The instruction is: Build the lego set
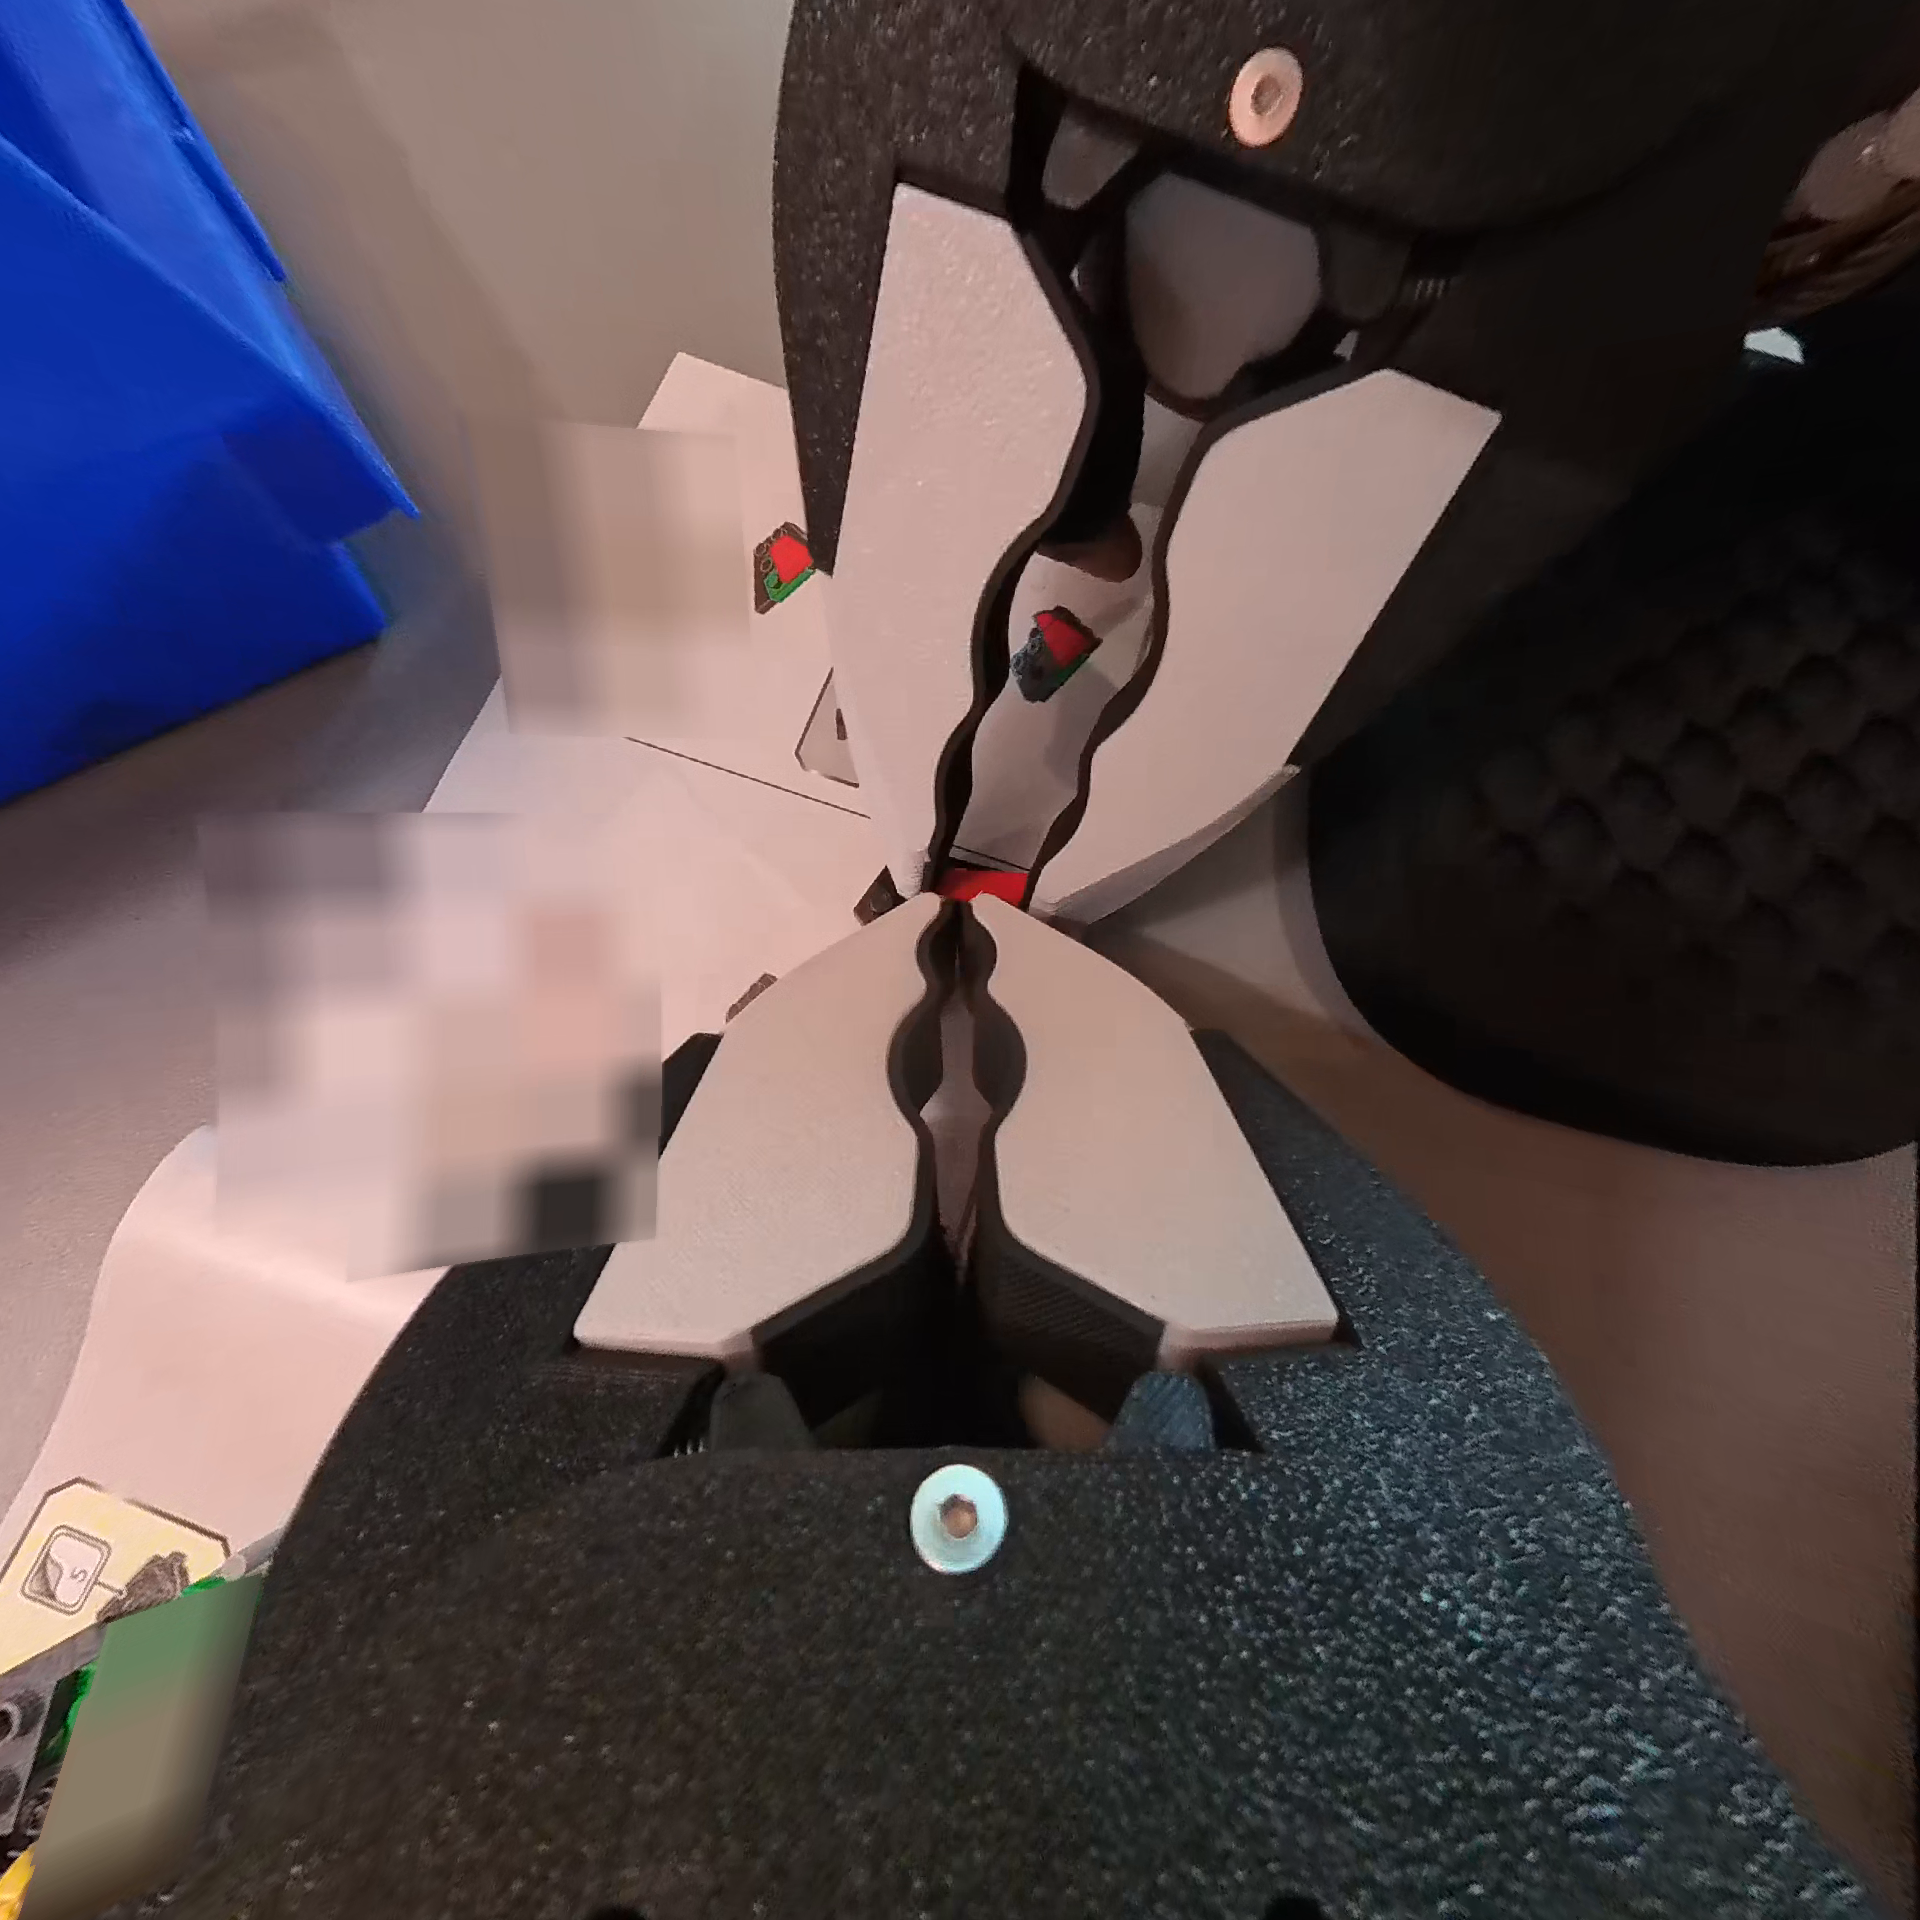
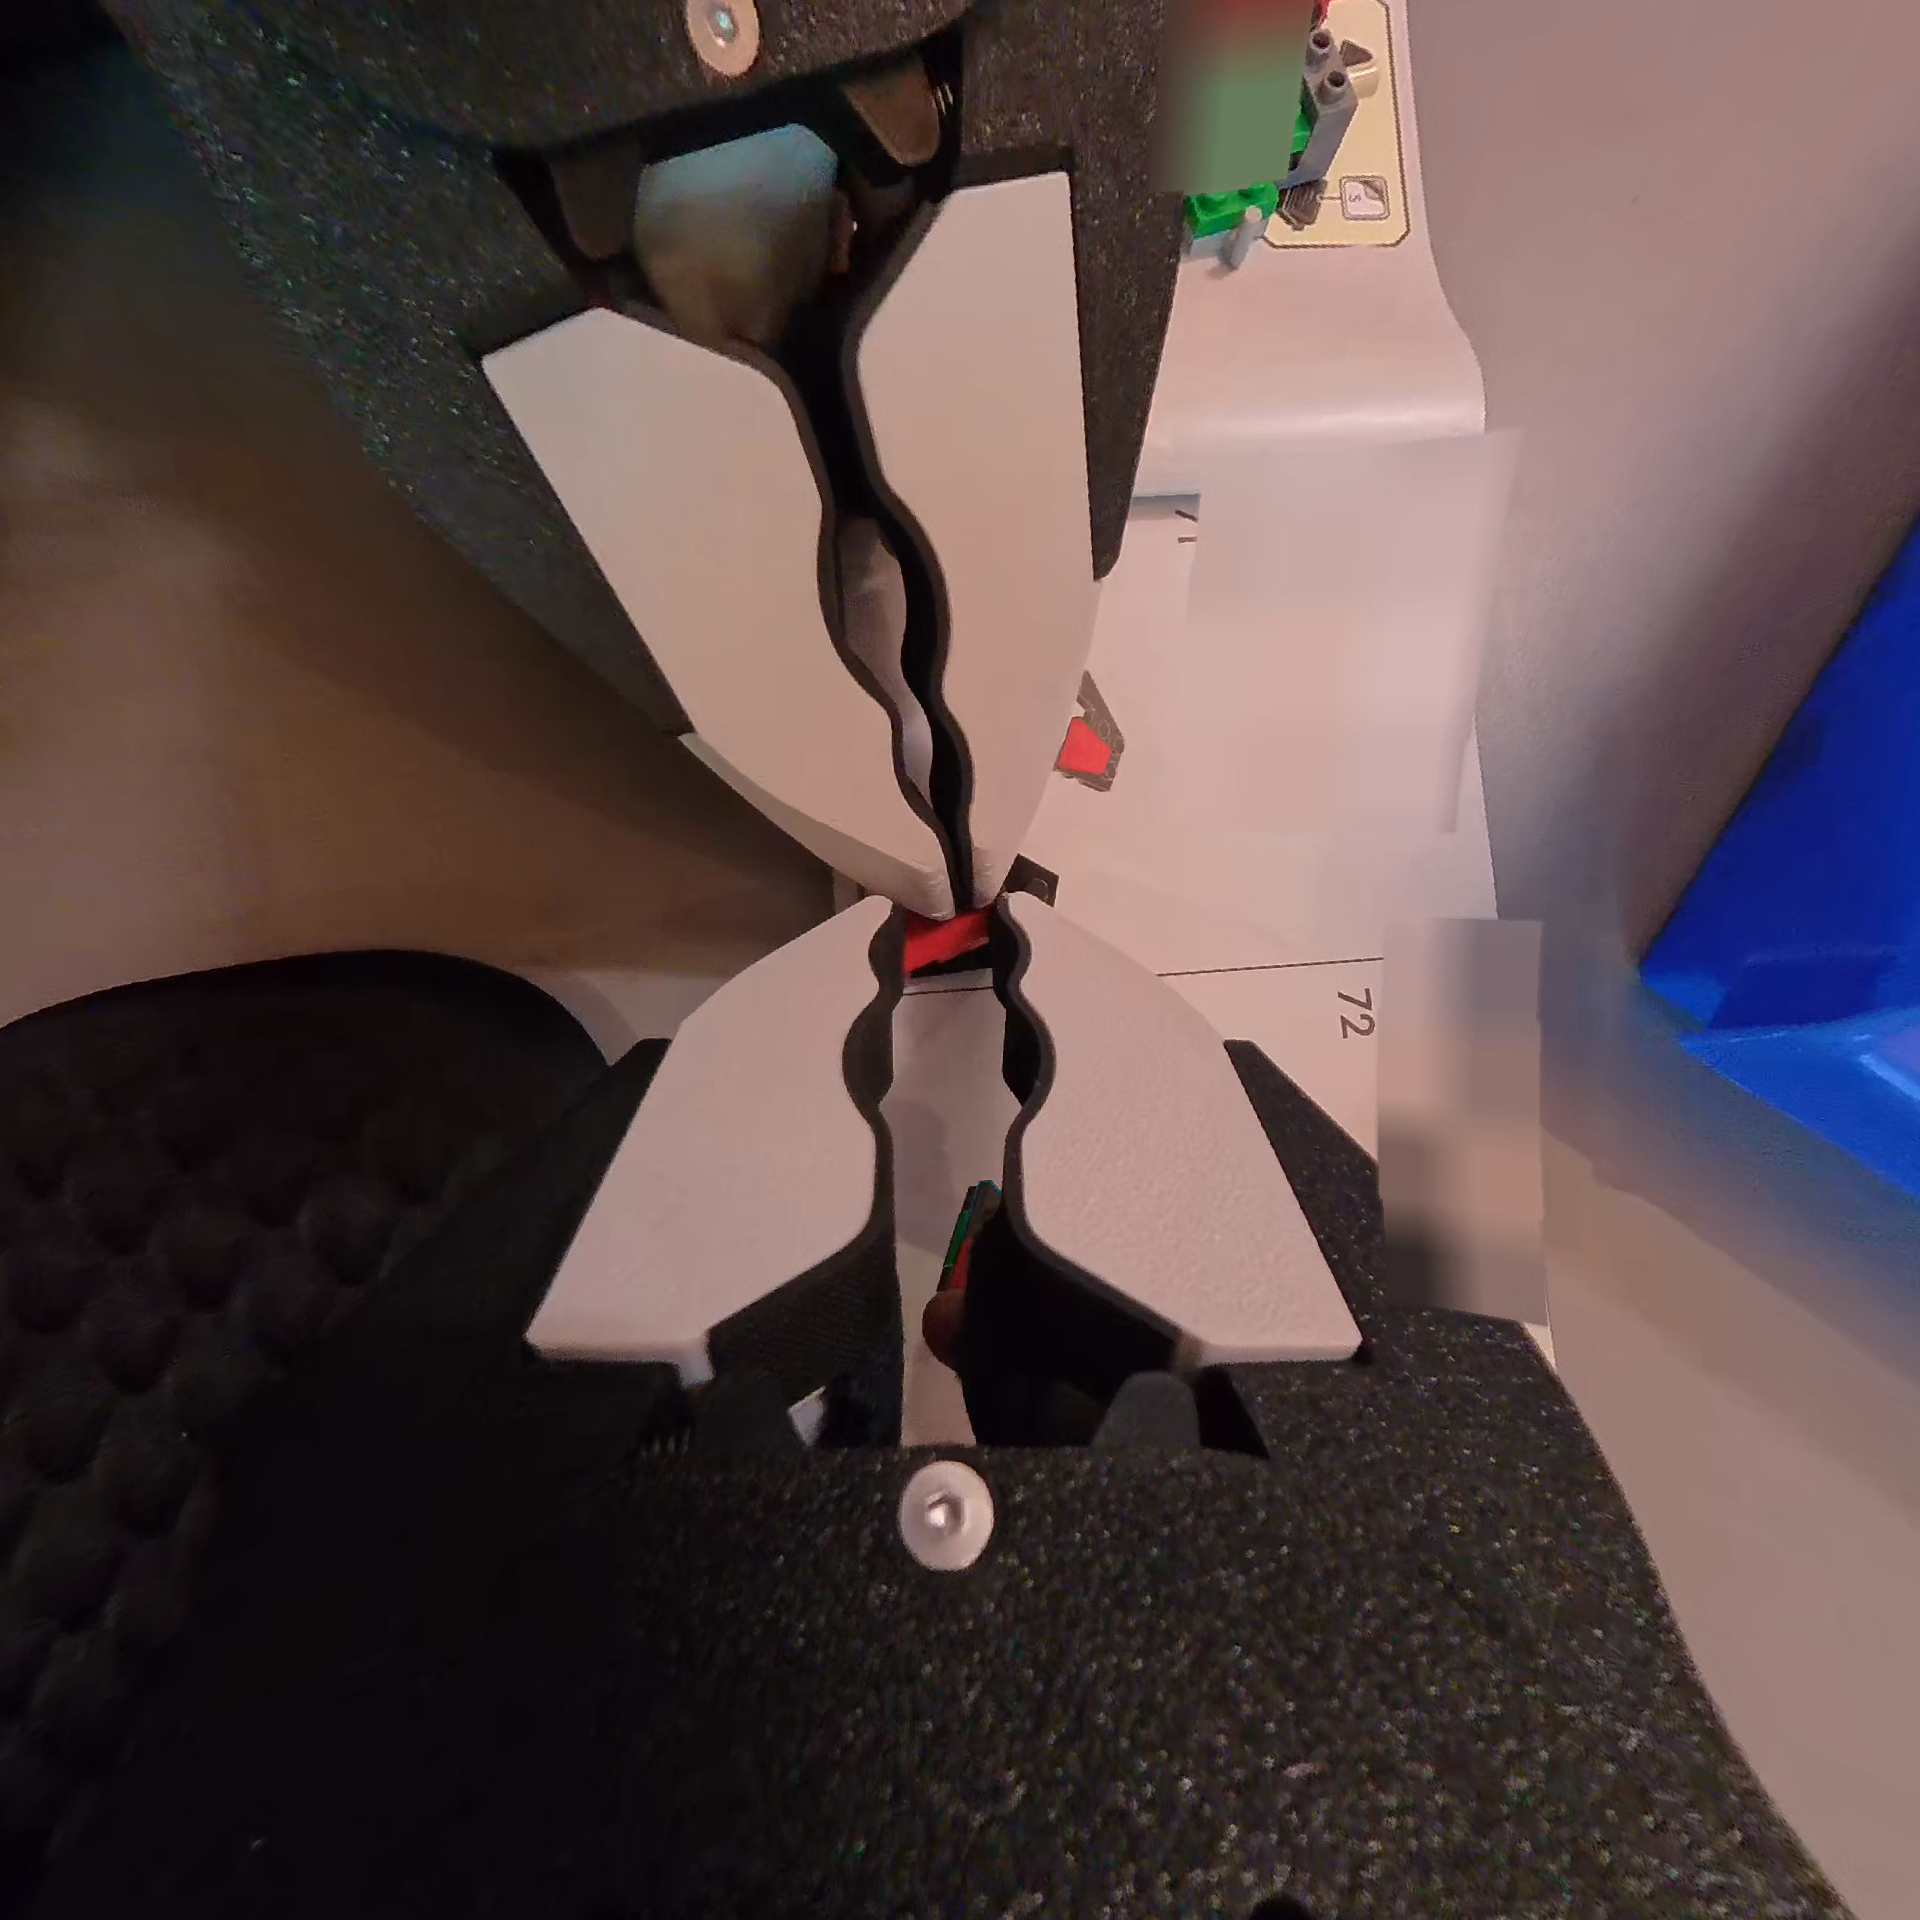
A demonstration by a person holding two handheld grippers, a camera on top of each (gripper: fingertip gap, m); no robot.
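My two handheld grippers, seen over their own fingers: black bodies, pale grey fingers.

On my left gripper (image 1: 954, 906) I see a speckled, grainy black housing with one silver socket-head screw (image 1: 958, 1521) set in its middle, just behind two broad light-grey fingers (image 1: 790, 1143) whose inner edges are lined with wavy black rubber. My right gripper (image 2: 948, 940) is built the same: rough black shell, a silver screw (image 2: 943, 1513), grey fingers (image 2: 727, 1184) with scalloped dark pads. Beside it I see a black grip (image 2: 208, 1299) with a dimpled texture.
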